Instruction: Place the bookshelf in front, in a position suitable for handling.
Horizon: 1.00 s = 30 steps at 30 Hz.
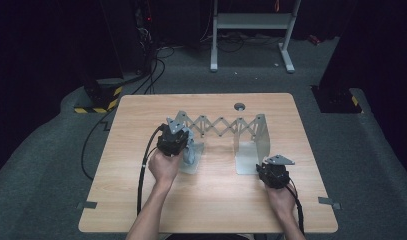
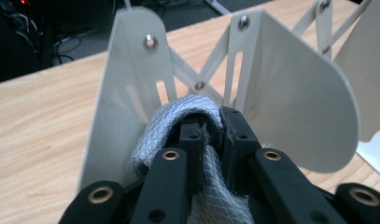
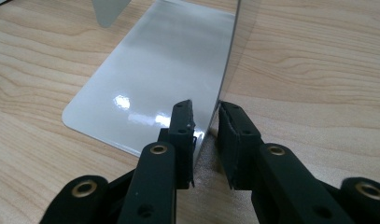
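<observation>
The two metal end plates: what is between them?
In the high view, a zigzag scissor lattice joins the left end plate and right end plate; bare table in front.

Wooden table (image 1: 141,200); grey tape tabs (image 1: 86,205) at edges; white metal frame (image 1: 251,22), perhaps desk legs, beyond

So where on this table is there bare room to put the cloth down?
Free: the near strip of the table between the forearms, and the far strip behind the rack. Crowded: the rack's plates, where the left gripper holds the cloth and the right gripper works.
</observation>
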Available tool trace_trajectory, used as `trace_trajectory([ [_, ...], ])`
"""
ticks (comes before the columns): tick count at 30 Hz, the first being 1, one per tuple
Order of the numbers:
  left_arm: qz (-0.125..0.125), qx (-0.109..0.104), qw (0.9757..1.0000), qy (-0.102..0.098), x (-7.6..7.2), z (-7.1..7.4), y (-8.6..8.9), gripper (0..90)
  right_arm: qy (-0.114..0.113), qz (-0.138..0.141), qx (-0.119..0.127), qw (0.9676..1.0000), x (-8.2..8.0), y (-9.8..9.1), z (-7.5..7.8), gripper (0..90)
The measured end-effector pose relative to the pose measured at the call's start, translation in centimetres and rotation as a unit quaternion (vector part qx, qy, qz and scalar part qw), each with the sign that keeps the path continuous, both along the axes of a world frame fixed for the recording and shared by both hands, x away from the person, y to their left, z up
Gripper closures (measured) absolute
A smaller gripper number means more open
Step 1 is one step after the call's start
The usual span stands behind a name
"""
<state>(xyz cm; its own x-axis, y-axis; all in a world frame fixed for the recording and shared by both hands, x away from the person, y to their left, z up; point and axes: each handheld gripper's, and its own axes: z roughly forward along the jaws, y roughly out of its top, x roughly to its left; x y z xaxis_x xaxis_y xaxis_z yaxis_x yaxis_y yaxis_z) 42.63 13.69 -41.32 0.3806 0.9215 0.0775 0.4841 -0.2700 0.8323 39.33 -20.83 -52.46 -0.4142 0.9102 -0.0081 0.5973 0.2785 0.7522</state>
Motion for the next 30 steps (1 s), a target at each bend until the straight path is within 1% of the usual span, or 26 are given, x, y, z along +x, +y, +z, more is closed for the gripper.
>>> trace_trajectory([
  [3,0.003,-0.004,1.0,-0.005,0.0,0.2,0.0,80.0,0.0,0.0,0.0,1.0,0.0,0.0,0.0,75.9],
  [6,0.002,-0.004,1.0,-0.002,0.1,0.0,-0.1,80.1,0.0,0.0,-0.001,1.0,0.0,0.0,0.0,75.9],
  [8,0.001,0.001,1.0,0.002,0.2,-0.1,-0.1,80.1,0.0,0.0,-0.001,1.0,0.0,0.0,0.0,75.9],
  [9,0.003,-0.002,1.0,0.001,0.2,-0.3,-0.1,80.1,0.0,0.0,-0.001,1.0,0.0,0.0,0.0,75.9],
  [12,0.003,0.006,1.0,0.003,0.2,-0.6,-0.2,80.1,-0.001,0.001,-0.002,1.0,0.0,0.0,0.0,75.9],
  [14,0.003,0.012,0.9999,0.008,0.2,-1.0,-0.2,80.1,-0.001,0.001,-0.002,1.0,0.0,0.0,0.0,75.9],
  [20,0.005,0.023,0.9993,0.028,0.2,-2.8,-0.4,80.1,-0.001,0.001,-0.003,1.0,0.0,0.0,0.0,75.9],
  [21,0.007,0.026,0.999,0.034,0.2,-3.5,-0.5,80.1,-0.001,0.001,-0.002,1.0,0.0,0.0,0.0,75.9],
  [22,0.008,0.027,0.9989,0.038,0.3,-3.8,-0.5,80.1,0.0,0.0,-0.001,1.0,0.0,0.0,0.0,75.9],
  [24,0.008,0.03,0.9983,0.05,0.5,-4.6,-0.6,80.2,0.0,0.0,0.0,1.0,0.0,0.0,0.0,75.9],
  [28,0.009,0.036,0.9973,0.064,0.9,-5.8,-0.8,80.2,0.0,0.0,0.001,1.0,0.0,0.0,0.0,76.0],
  [30,0.01,0.034,0.9967,0.073,1.2,-6.5,-0.9,80.2,0.0,0.0,0.0,1.0,0.0,0.0,0.0,75.9],
])
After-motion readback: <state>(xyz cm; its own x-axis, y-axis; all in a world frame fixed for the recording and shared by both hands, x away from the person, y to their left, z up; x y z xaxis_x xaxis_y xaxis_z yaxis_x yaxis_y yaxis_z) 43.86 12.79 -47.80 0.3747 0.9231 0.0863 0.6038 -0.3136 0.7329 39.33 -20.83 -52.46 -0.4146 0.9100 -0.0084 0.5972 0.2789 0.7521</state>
